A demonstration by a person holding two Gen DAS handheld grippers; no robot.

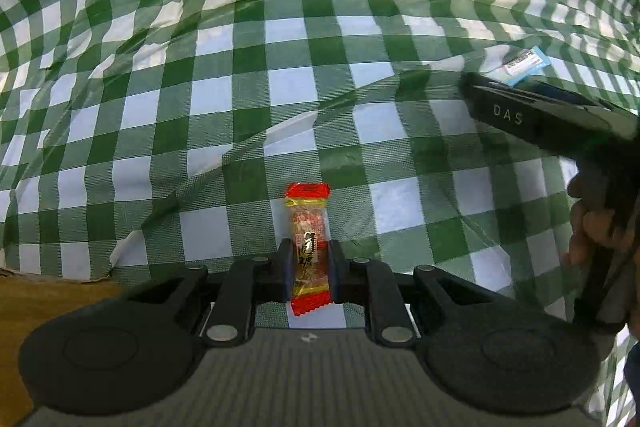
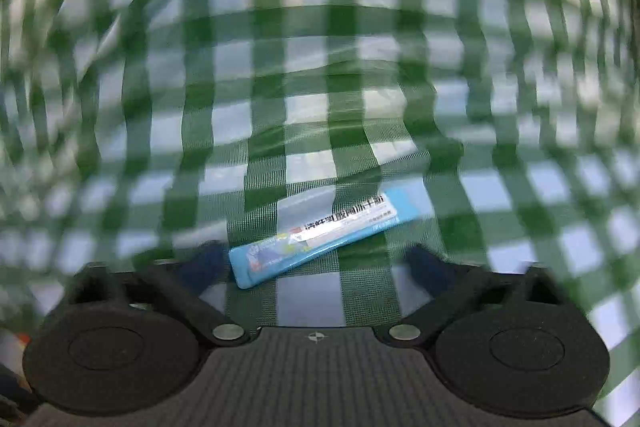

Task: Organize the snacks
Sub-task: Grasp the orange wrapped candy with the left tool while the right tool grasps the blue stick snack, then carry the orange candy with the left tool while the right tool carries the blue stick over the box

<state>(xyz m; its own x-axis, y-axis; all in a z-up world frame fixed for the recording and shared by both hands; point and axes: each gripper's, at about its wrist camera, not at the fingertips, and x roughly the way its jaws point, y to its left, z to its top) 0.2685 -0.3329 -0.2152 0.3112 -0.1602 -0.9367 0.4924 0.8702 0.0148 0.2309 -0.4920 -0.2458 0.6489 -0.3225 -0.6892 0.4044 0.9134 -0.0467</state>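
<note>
My left gripper (image 1: pixel 309 269) is shut on a red and clear snack packet (image 1: pixel 308 239), which stands upright between the fingers above the green checked tablecloth (image 1: pixel 280 67). My right gripper (image 2: pixel 316 259) is open, its fingers on either side of a light blue snack stick (image 2: pixel 320 235) that lies slanted on the cloth. The right gripper also shows in the left wrist view (image 1: pixel 470 85) at the right, held by a hand, with the blue stick (image 1: pixel 524 65) just beyond its tip.
The wrinkled cloth covers the table. A brown cardboard surface (image 1: pixel 40 303) shows at the lower left of the left wrist view, past the cloth's edge. The right wrist view is blurred by motion.
</note>
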